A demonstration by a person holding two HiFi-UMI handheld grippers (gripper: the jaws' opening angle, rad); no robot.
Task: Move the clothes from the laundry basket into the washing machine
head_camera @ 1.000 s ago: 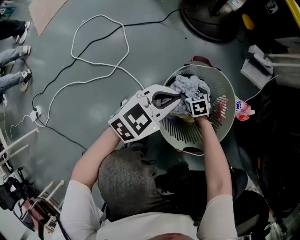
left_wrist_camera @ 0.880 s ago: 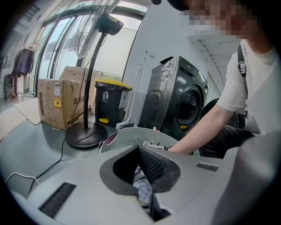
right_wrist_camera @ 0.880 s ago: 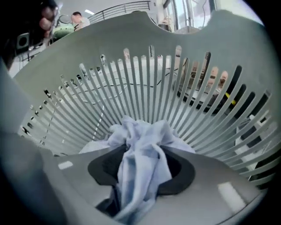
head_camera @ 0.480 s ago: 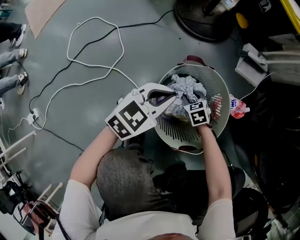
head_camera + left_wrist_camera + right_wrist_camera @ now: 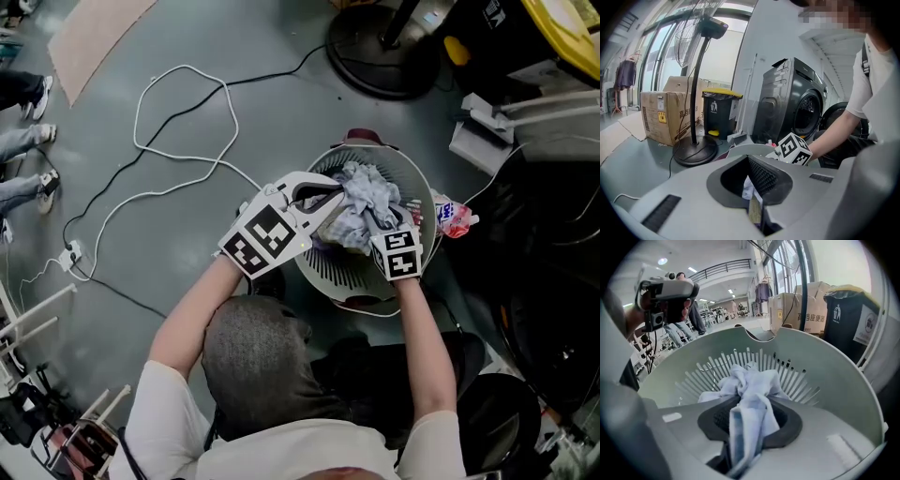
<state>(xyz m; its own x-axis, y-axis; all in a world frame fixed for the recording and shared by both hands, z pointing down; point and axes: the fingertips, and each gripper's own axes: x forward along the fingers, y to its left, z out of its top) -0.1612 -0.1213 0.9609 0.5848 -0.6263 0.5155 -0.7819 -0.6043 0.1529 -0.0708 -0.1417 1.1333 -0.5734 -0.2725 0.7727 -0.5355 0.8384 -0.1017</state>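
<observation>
Fingers of the right gripper (image 5: 747, 416) have just been closing and now clamp a pale blue-grey garment (image 5: 751, 380). It bunches up in soft, crumpled folds ahead of the pads and trails back between them, with a bluer stripe along one fold. Those of the left gripper (image 5: 753, 190) are pinched on a scrap of white cloth with a tan strip; I cannot tell whether it is the same piece. By my count there are two grippers, one at each side of a single rumpled heap, and the garment (image 5: 366, 199) is held inside the rim of the one round, slatted laundry basket (image 5: 339, 270), about its middle. Beyond the basket stand one dark front-loading washing machine (image 5: 794, 110), one pedestal fan (image 5: 701, 28), one bin with a yellow lid (image 5: 717, 110) and two cardboard boxes (image 5: 658, 117). One white cable (image 5: 187, 103) loops over the floor.
</observation>
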